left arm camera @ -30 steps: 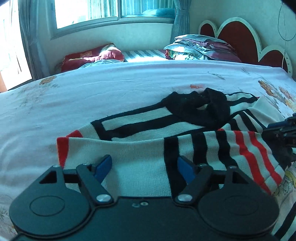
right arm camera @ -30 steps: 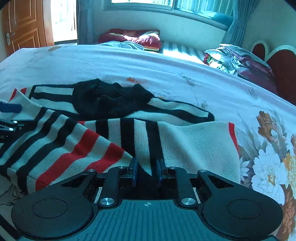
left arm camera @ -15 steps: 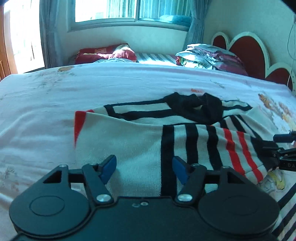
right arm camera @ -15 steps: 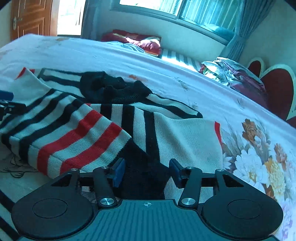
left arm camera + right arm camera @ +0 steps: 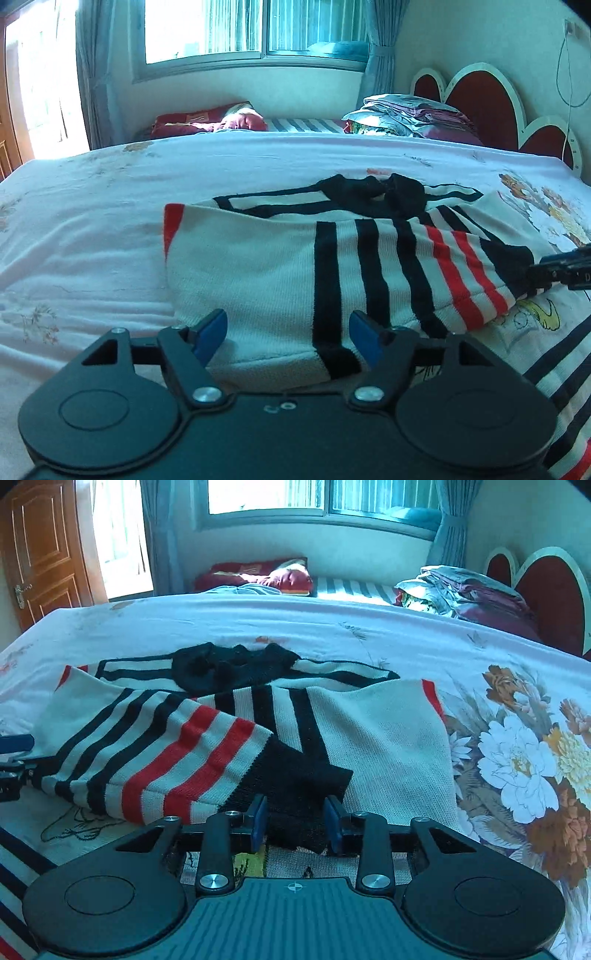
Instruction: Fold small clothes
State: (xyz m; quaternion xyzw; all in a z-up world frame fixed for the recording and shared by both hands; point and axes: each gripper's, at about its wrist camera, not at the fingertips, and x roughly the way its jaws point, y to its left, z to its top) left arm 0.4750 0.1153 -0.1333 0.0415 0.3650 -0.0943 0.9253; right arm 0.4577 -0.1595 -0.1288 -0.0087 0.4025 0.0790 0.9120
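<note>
On the left wrist view, we see the cream knitted sweater with black and red stripes (image 5: 332,266) lying on the pale floral bedsheet (image 5: 92,229), both sleeves folded in across the body. Left gripper (image 5: 288,334) jaws opening, hem edge between them, pads not pressing. On the right wrist view, our right gripper (image 5: 295,821) jaws closing around the black cuff (image 5: 299,786), not yet pinching. We judge sleeves done; folding the body over remains.

No wording, brand or number can be read anywhere. At the far right of the left wrist view, the right gripper (image 5: 565,271) bears a small white mark, cut off and illegible.
</note>
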